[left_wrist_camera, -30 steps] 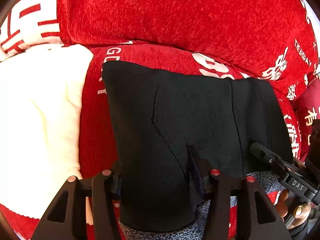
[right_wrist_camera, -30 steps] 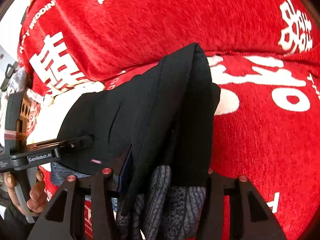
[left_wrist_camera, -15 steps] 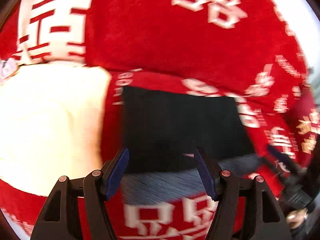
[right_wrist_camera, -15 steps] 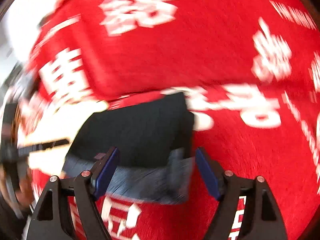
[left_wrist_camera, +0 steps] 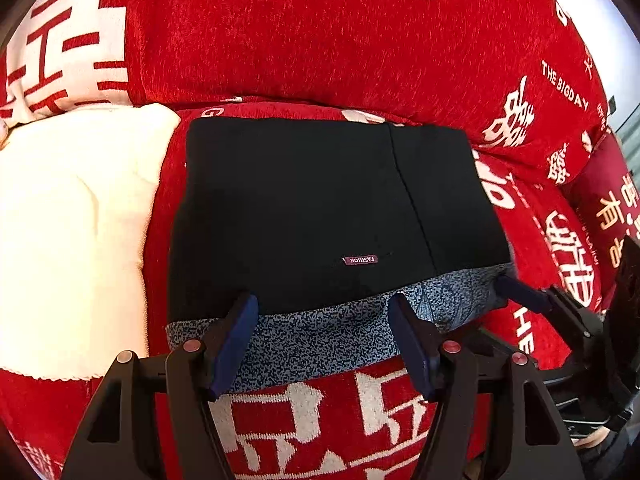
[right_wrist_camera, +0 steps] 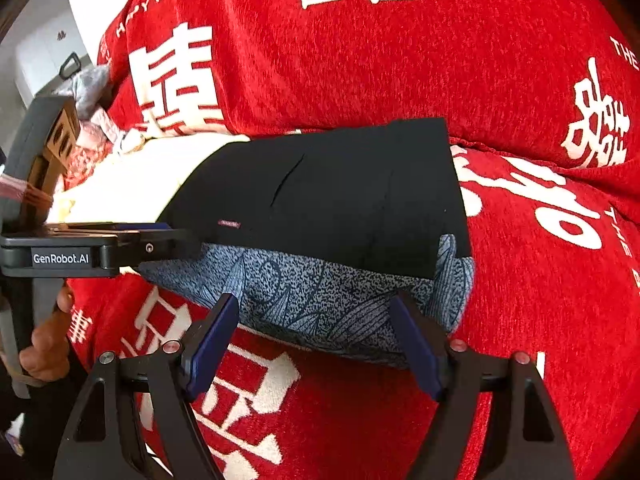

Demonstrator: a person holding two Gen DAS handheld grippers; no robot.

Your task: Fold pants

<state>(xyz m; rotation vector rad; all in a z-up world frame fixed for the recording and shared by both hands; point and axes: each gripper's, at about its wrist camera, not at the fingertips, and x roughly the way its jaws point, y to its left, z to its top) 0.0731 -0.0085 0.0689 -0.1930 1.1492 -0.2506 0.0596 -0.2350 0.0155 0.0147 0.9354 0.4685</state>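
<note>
Hovering nearest the camera in the left wrist view, the left gripper [left_wrist_camera: 322,340] stands released, its blue-padded fingers [left_wrist_camera: 234,336] spread apart with nothing clamped between them; its jaws have just been opening and only the near hem of the pants shows in the gap; in the right wrist view the right gripper [right_wrist_camera: 314,338] is likewise released, its jaws also just opened, its pads hanging over the near edge of the cloth without pinching it; just beyond both lies the folded pants [left_wrist_camera: 320,208], a flat black rectangle on the red sofa cover [left_wrist_camera: 312,408] with white lettering; a speckled blue-grey lining [left_wrist_camera: 320,340] runs along the pants' near edge, and a small maroon label [left_wrist_camera: 360,260] sits on the black cloth close to that band; a seam runs near to far through the right part of the fold; to the left of the pants, touching or just beside their edge, a cream white cloth [left_wrist_camera: 68,240] is spread on the seat; at the left of the right wrist view a hand [right_wrist_camera: 48,340] grips the handle of the other tool; farthest off, the red back cushion [left_wrist_camera: 320,40] rises behind the pants' far edge.
</note>
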